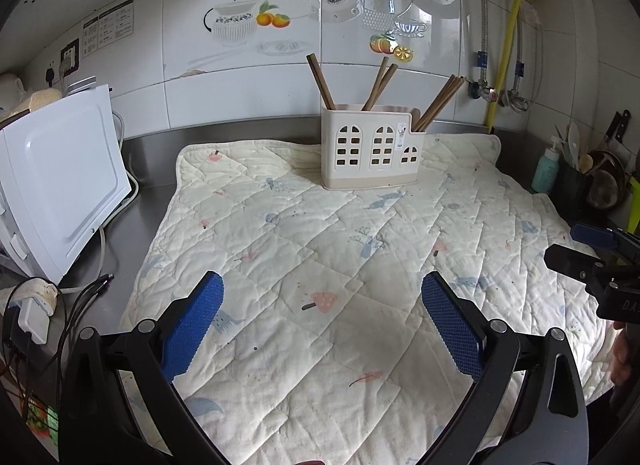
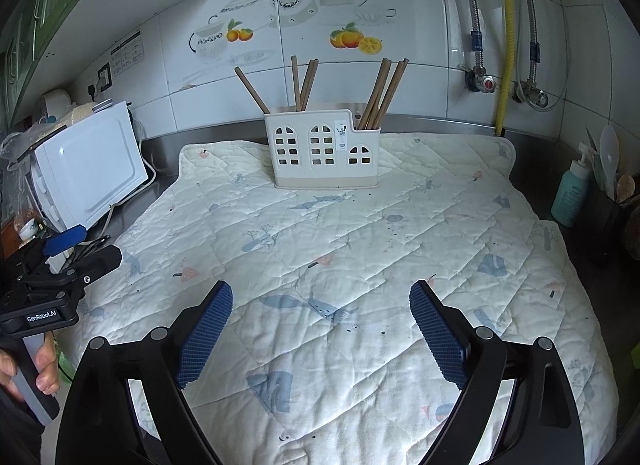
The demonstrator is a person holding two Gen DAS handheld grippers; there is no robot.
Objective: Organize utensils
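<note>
Steel table [image 1: 152, 193] under a quilted mat [image 1: 320, 265], tiled kitchen wall [image 2: 420, 77]; left gripper [image 1: 322, 297] reads "GenRobot.AI"; both grippers' fingers released, right gripper [image 2: 321, 305] too.

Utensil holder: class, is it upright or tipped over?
Upright. The utensil holder sits flat on the quilted mat, chopsticks poking out its top.

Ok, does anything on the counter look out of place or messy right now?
Nothing stands out. The chopsticks all stand in the white holder, which sits upright at the back of the quilted mat. No utensils lie loose on the mat. Both grippers, left and right, are open and empty.
</note>
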